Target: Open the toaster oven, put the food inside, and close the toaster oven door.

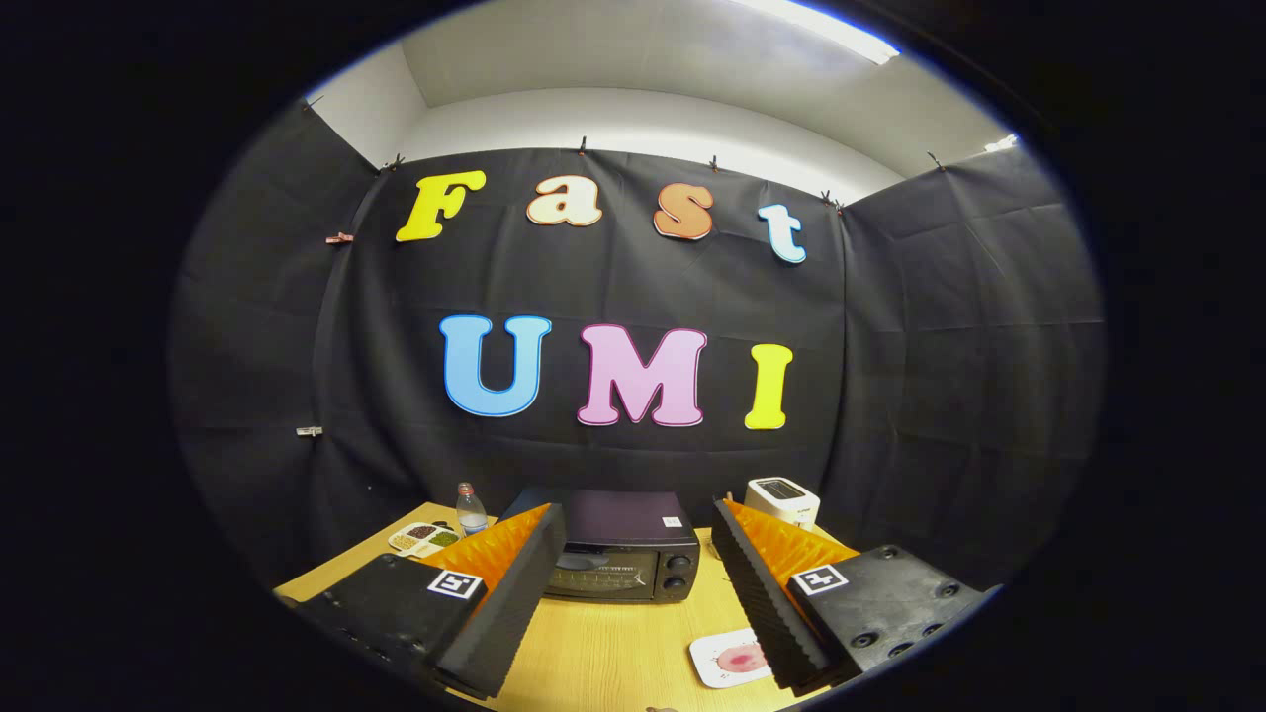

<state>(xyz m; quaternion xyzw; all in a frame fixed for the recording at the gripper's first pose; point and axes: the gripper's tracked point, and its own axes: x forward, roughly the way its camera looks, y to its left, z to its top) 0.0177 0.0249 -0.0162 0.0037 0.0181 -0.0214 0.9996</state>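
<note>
A black toaster oven [621,559] stands on the wooden table [603,653], straight ahead beyond my fingers, its glass door shut and two knobs on its right side. A small white plate with a pink piece of food [737,657] lies on the table close to my right finger. My gripper [638,539] is held above the table, open wide, with nothing between the fingers [514,583].
A white pop-up toaster [782,499] sits behind and to the right of the oven. To the left of the oven stand a small clear bottle [471,509] and a divided tray of grains [425,538]. Black cloth walls close in the booth.
</note>
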